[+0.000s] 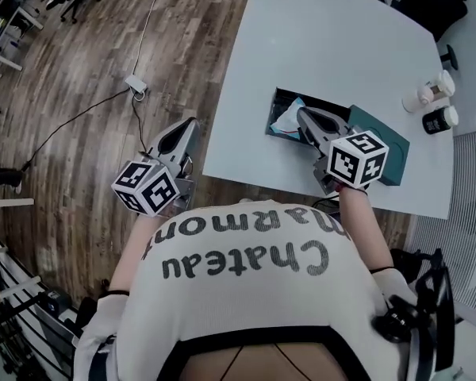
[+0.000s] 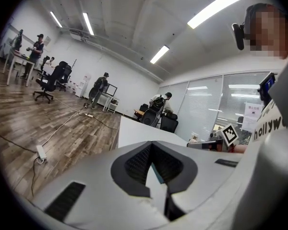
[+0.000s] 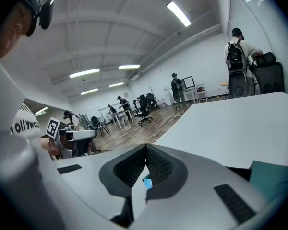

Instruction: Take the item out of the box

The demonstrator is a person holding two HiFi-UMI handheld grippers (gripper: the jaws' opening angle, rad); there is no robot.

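Observation:
An open dark box [image 1: 279, 101] lies on the pale table [image 1: 333, 38], its teal lid [image 1: 385, 137] lying beside it on the right. Inside it shows a light blue and white item [image 1: 288, 121]. My right gripper [image 1: 300, 114] points into the box just over that item, its jaws closed tip to tip [image 3: 146, 147]; a blue speck shows through the gap behind the tips. My left gripper [image 1: 193, 122] hangs over the wooden floor to the left of the table, off the box, also shut [image 2: 151, 144] with nothing in it.
Two white cups [image 1: 430, 92] and a dark cup with a white lid [image 1: 440, 120] stand at the table's right edge. A power strip [image 1: 136, 84] and its cable lie on the floor at the left. People and office chairs [image 2: 49, 80] are far off.

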